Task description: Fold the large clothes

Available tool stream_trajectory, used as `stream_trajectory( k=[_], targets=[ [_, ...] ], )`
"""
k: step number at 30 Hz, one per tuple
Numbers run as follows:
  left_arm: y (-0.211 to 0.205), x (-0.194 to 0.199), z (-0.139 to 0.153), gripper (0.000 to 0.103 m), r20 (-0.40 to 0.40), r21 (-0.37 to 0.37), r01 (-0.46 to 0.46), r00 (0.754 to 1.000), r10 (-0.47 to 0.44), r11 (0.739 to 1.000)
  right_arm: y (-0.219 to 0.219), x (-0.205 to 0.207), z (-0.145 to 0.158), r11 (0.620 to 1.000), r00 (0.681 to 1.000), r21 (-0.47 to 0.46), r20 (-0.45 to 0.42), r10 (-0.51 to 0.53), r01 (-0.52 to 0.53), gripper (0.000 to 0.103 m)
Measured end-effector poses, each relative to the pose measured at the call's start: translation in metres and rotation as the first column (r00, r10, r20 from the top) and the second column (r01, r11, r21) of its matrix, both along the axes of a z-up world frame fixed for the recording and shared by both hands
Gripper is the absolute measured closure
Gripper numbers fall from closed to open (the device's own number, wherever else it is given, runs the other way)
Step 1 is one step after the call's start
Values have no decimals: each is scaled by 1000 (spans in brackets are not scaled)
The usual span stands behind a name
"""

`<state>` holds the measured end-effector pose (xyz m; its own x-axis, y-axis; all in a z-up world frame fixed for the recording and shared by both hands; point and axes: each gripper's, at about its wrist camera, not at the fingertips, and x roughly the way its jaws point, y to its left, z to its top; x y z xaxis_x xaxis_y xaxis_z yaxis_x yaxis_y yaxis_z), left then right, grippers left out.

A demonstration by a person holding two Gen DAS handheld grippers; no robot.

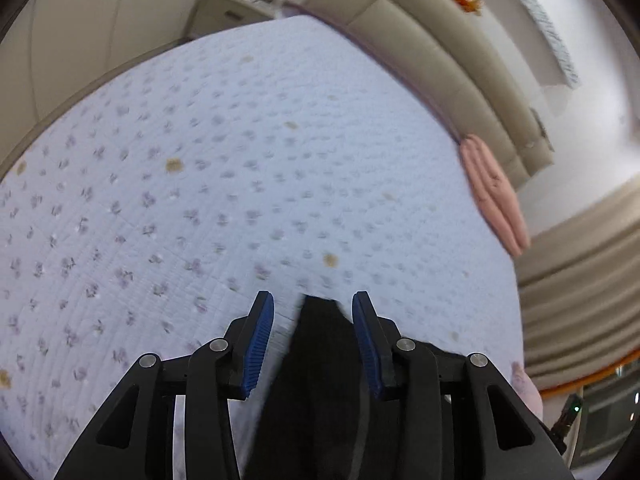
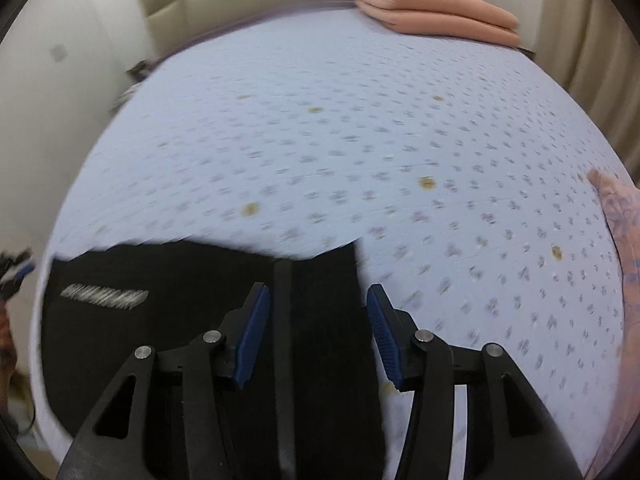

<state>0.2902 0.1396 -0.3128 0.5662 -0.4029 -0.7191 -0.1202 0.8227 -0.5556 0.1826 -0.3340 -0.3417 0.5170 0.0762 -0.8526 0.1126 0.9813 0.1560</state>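
Note:
A black garment [image 2: 192, 320] lies flat on the near edge of a bed with a pale lilac flowered quilt [image 2: 360, 140]. It has a white printed strip [image 2: 105, 297] on its left part. My right gripper [image 2: 318, 300] is open, its blue pads on either side of the garment's upper right corner, not closed on it. In the left wrist view a corner of the black garment [image 1: 320, 360] lies between the open fingers of my left gripper [image 1: 313, 306], which holds nothing. Both views are motion-blurred.
A folded pink blanket [image 2: 436, 14] lies at the bed's far edge, also in the left wrist view [image 1: 494, 196]. A beige padded headboard [image 1: 432, 52] runs behind the bed. A patterned pink cloth [image 2: 624, 240] lies at the right. Curtains [image 1: 580, 288] hang at the right.

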Motion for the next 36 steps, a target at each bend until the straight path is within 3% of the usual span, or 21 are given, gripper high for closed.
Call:
stream_trajectory(
  k=[4, 6, 8, 10, 12, 14, 16, 19, 24, 26, 28, 31, 33, 36],
  targets=[
    [-58, -39, 28, 61, 20, 76, 163, 986, -165, 984, 66, -26, 10, 994, 994, 12, -11, 111, -110, 49],
    [-99, -65, 31, 60, 11, 115, 259, 965, -262, 959, 103, -36, 3, 988, 988, -33, -34, 152, -153, 49],
    [-141, -90, 26, 60, -3, 155, 332, 942, -335, 931, 123, -39, -6, 983, 983, -23, -47, 179, -180, 49],
    [-183, -111, 15, 60, -16, 205, 404, 912, -409, 892, 135, -40, -14, 983, 981, 8, -55, 184, -184, 49],
    [-217, -121, -6, 60, -43, 221, 456, 888, -458, 862, 146, -40, -21, 983, 982, -33, -51, 179, -181, 49],
    [-236, -122, -35, 60, -112, 237, 485, 875, -472, 842, 158, -38, -40, 975, 980, -117, -91, 179, -189, 45],
    [-245, -117, -67, 60, -176, 276, 491, 871, -459, 826, 163, -33, -67, 972, 969, -122, -169, 181, -203, 42],
    [-244, -104, -81, 60, -195, 275, 464, 884, -424, 842, 161, -27, -87, 979, 970, -96, -182, 162, -182, 41],
    [-245, -106, -54, 60, -194, 304, 474, 880, -433, 827, 156, -24, -68, 982, 965, -43, -196, 173, -184, 40],
    [-239, -106, -33, 60, -136, 287, 454, 891, -433, 843, 150, -23, -41, 984, 976, 0, -125, 176, -177, 40],
    [-230, -98, -15, 60, -79, 255, 406, 913, -400, 877, 147, -15, -19, 987, 986, -18, -56, 156, -157, 40],
    [-220, -74, -17, 59, -76, 235, 350, 937, -341, 907, 146, 13, -18, 991, 991, -40, -38, 126, -128, 40],
    [-213, -52, -40, 59, -130, 237, 324, 945, -300, 916, 146, 42, -46, 994, 988, -44, -121, 98, -103, 39],
    [-211, -33, -72, 60, -224, 213, 339, 930, -292, 916, 143, 71, -88, 998, 965, 0, -253, 64, -66, 31]
  ],
)
